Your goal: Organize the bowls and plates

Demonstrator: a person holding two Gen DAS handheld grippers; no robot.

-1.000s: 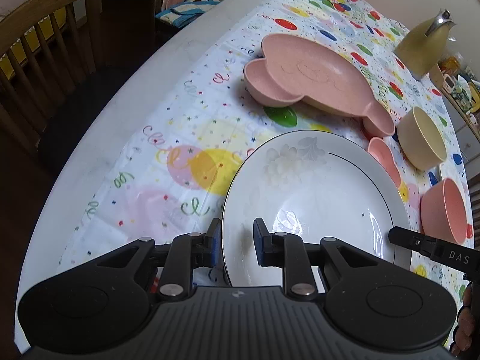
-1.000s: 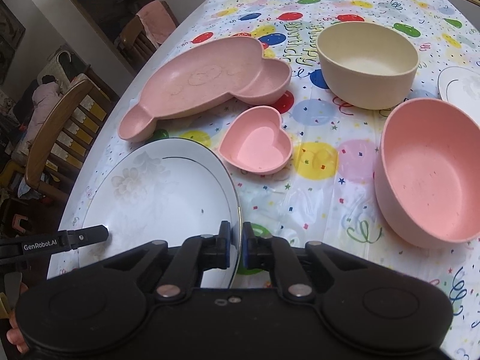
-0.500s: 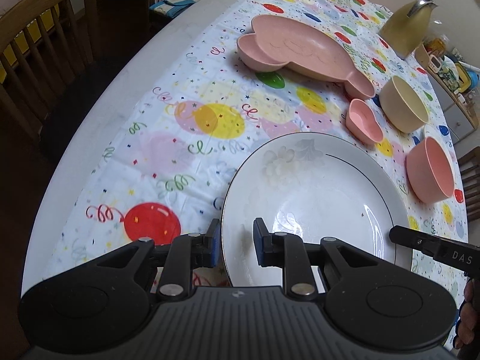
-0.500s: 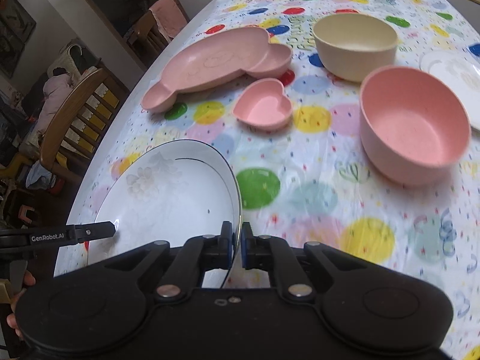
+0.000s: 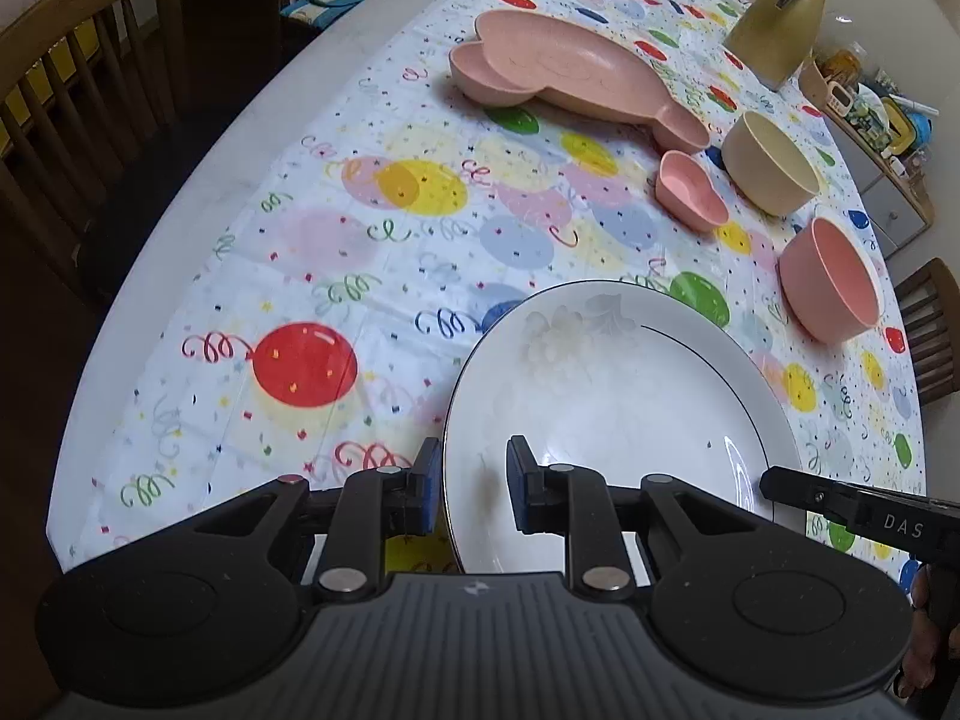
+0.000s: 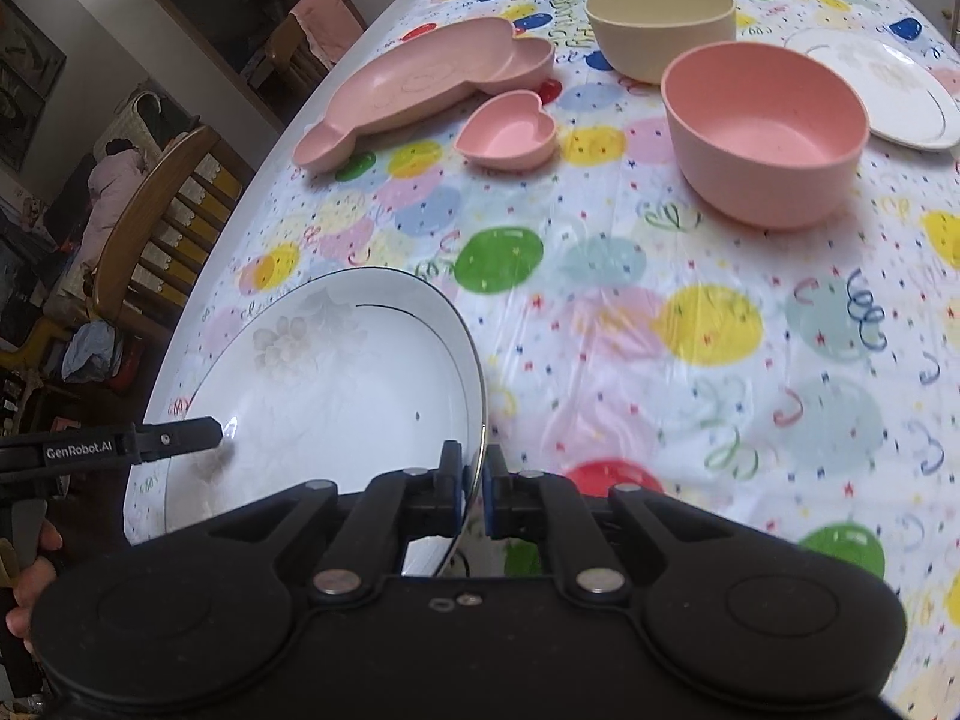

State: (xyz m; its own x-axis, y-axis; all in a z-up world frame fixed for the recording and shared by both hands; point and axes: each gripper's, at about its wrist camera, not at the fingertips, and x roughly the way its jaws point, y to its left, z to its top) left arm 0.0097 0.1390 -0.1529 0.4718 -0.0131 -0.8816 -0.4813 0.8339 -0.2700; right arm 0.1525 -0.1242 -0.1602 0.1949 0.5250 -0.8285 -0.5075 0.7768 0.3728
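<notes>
A large white plate [image 5: 618,396] with a faint grey flower print hangs just over the balloon tablecloth, held from both sides. My left gripper [image 5: 474,483] is shut on its near left rim, one pad under the rim and one inside the plate. On the opposite edge of the plate [image 6: 336,372], my right gripper [image 6: 473,487] is shut on the thin rim. Farther along the table lie a pink mouse-shaped divided plate [image 5: 564,69], a pink heart dish [image 5: 690,189], a cream bowl [image 5: 771,165] and a pink bowl [image 5: 831,279].
A small white plate [image 6: 888,90] lies at the far right. A yellow-green jug [image 5: 774,30] stands at the far end. Wooden chairs [image 5: 78,72] line the table's left side, and another chair [image 5: 933,324] stands at the right. The table's white edge [image 5: 198,180] curves along the left.
Both grippers carried the white plate back toward the near end of the table, away from the pink dishes and bowls. A red balloon print now shows beside the plate. Both grips are unchanged.
</notes>
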